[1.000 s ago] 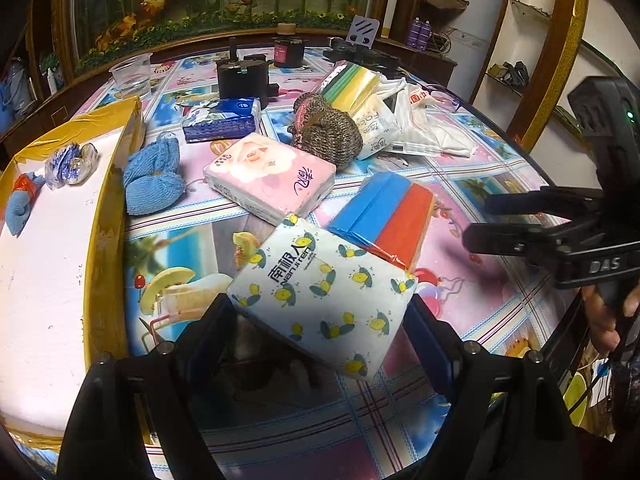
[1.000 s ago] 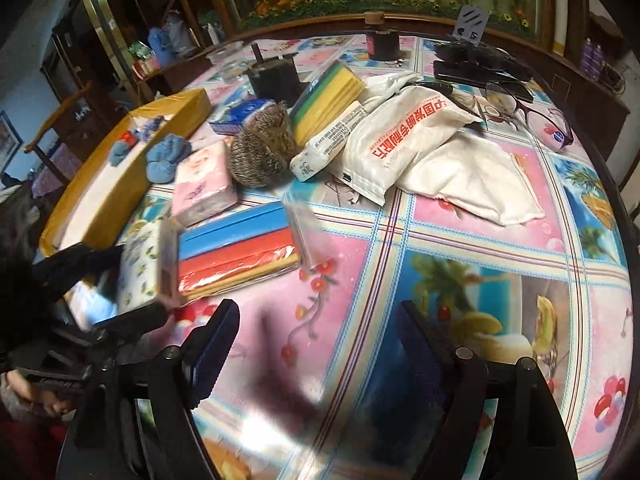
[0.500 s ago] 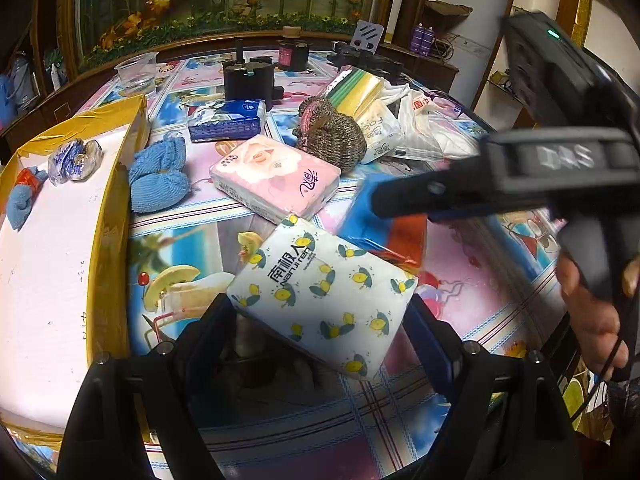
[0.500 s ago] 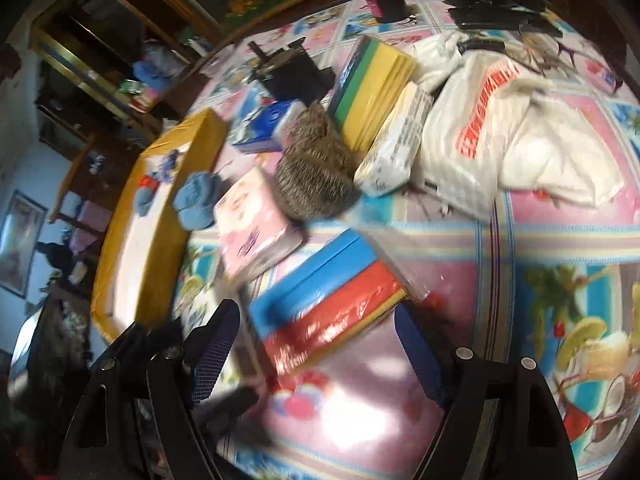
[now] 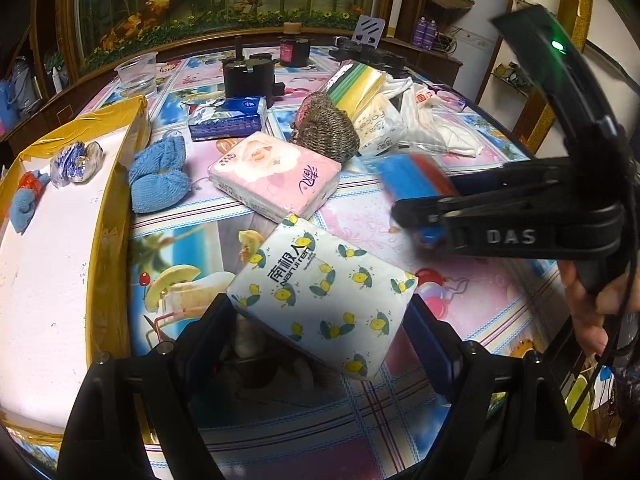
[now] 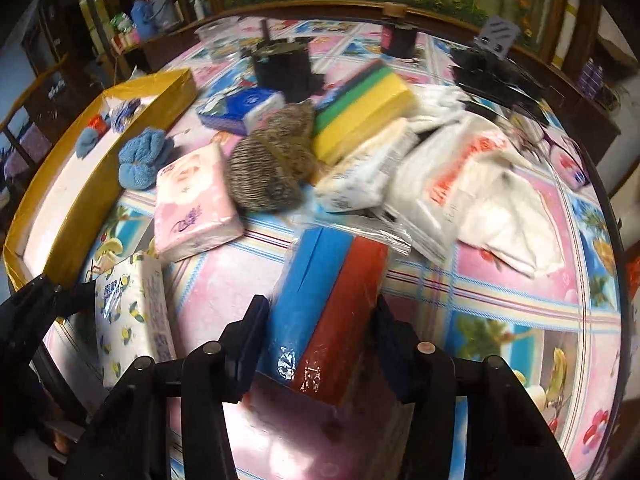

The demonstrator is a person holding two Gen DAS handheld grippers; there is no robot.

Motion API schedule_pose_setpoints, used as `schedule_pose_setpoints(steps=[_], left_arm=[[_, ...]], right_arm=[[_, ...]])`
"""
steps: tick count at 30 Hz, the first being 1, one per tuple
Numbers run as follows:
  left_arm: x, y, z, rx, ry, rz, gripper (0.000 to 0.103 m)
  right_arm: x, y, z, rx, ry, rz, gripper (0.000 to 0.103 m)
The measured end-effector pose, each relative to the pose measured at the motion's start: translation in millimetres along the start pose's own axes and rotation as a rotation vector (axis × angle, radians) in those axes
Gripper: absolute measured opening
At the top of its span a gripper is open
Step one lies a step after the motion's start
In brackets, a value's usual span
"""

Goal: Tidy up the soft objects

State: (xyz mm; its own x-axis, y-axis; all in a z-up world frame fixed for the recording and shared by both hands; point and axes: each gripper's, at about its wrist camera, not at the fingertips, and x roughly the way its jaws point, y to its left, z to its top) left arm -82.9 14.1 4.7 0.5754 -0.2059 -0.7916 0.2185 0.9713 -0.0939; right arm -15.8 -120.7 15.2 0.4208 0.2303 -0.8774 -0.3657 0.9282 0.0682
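Observation:
My left gripper (image 5: 316,304) is shut on a white tissue pack with lemon print (image 5: 324,296), held tilted above the table; the right wrist view shows that pack (image 6: 132,312) on edge beside the left gripper (image 6: 52,300). My right gripper (image 6: 320,304) straddles a wrapped blue and red sponge pack (image 6: 324,312). Its jaws are closing and the pads touch both long sides. In the left wrist view the right gripper (image 5: 400,212) reaches in from the right over the blurred sponge pack (image 5: 412,180).
A yellow-rimmed box (image 5: 108,208) with small items inside stands at the left. Blue cloth (image 5: 160,176), a pink tissue pack (image 5: 276,176), a knitted brown bundle (image 5: 328,132), a blue tissue pack (image 5: 228,118), striped sponges (image 5: 356,84) and white bags (image 5: 440,128) crowd the table's middle.
The right gripper swung in from the right over the blue and red sponge pack, and its jaws narrowed around it. The left gripper and its tissue pack stayed put.

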Motion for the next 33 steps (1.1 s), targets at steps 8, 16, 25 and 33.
schedule_pose_setpoints(steps=[8,16,25,33], left_arm=[[10,-5,7,0.035,0.062,0.077,0.091],[13,0,19,-0.005,0.046,0.068,0.079],[-2,-1,15,-0.005,-0.052,0.041,0.079],[-8,-6,13,0.021,-0.092,0.048,0.079]], right_arm=[[-6,-11,-15,0.016,-0.096,0.019,0.055],[-9,-19,-18,0.06,-0.118,0.079,0.055],[-10,-21,-20,0.084,-0.13,0.089,0.055],[-16,-25,-24,0.111,-0.162,0.062,0.054]])
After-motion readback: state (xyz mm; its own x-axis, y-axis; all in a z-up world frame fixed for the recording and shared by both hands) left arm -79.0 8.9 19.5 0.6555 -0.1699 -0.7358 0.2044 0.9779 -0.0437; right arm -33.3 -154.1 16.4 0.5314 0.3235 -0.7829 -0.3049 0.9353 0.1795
